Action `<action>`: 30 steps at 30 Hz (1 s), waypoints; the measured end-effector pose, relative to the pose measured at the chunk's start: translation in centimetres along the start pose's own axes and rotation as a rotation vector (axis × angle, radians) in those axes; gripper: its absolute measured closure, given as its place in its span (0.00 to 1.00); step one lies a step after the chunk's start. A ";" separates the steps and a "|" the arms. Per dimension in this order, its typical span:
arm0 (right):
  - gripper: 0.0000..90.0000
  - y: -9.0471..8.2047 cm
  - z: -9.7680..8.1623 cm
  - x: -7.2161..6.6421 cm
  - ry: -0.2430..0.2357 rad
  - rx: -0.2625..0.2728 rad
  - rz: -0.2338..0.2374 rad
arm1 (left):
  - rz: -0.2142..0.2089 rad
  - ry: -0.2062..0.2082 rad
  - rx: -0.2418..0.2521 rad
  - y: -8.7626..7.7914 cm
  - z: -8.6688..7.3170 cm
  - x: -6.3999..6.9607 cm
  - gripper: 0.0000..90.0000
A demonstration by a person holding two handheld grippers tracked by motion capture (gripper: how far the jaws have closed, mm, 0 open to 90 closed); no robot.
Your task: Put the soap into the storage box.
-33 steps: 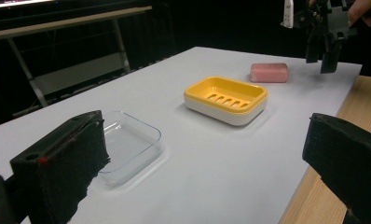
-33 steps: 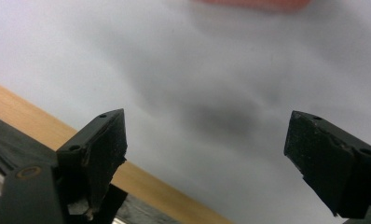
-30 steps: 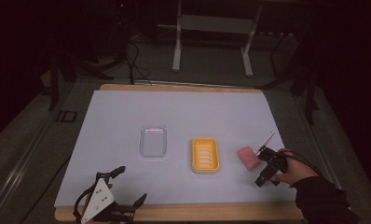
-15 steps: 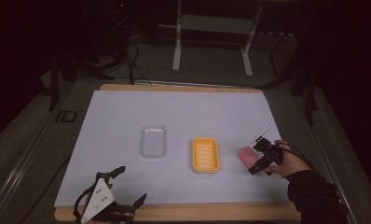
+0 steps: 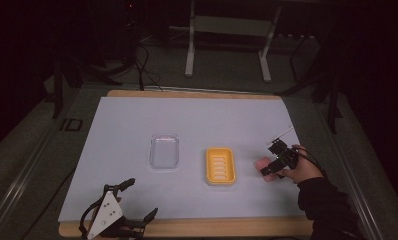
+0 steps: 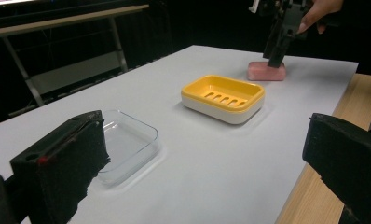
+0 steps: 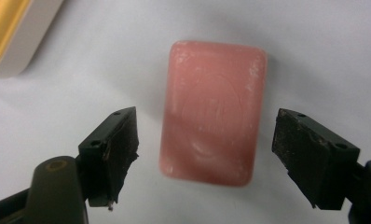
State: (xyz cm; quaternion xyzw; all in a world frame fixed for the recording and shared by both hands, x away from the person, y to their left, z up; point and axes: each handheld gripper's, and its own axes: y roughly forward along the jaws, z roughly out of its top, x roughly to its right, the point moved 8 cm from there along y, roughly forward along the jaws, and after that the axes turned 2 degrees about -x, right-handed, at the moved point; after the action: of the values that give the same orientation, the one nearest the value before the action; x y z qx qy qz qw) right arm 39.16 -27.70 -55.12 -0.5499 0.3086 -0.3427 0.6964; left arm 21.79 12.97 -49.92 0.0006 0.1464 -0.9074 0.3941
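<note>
A pink bar of soap [image 7: 211, 114] lies flat on the white table cover, right of a yellow soap dish [image 5: 219, 166]. My right gripper [image 7: 207, 142] points down over the soap [image 5: 259, 163], one jaw on each long side. Its jaws have just been closing, and a thin gap still shows between each pad and the bar. The person's hand holds that gripper [image 5: 265, 170] at the table's right. My left gripper [image 5: 139, 199] lies on the table at the front left, jaws wide open and empty. From there I see the dish [image 6: 223, 95] and the soap [image 6: 266, 71] farther off.
A clear glass dish [image 5: 164, 151] sits left of the yellow dish, and close in front of my left jaws [image 6: 125, 140]. The white cover [image 5: 137, 120] lies on a wooden tabletop whose edge [image 5: 197, 227] shows at the front. Metal stand legs [image 5: 189, 55] rise beyond the table.
The right gripper has moved left from beside the soap to over it. Its jaws have drawn in around the bar. The left gripper has not moved.
</note>
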 end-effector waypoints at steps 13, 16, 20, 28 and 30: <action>0.38 2.6 0.3 0.2 0.001 -0.064 -0.021 | 0.001 0.002 -0.001 0.1 0.0 0.0 0.00; 0.38 2.8 0.2 0.2 -0.001 -0.071 -0.039 | 0.000 0.004 -0.003 0.1 -0.1 0.1 0.00; 0.40 2.8 0.2 0.0 -0.007 -0.072 -0.077 | 0.001 0.006 -0.003 0.1 -0.1 0.1 0.00; 0.42 2.6 0.2 0.0 0.084 -0.100 -0.112 | 0.003 0.004 -0.003 0.1 -0.1 0.0 0.00; 0.41 2.2 0.2 0.2 0.126 -0.090 -0.128 | 0.003 0.003 -0.003 0.1 -0.1 0.0 0.00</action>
State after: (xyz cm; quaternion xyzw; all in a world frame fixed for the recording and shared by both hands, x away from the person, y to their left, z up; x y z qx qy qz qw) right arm 39.75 -27.36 -57.25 -0.5765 0.3309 -0.4063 0.6270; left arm 21.86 12.92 -50.00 0.0015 0.1480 -0.9065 0.3953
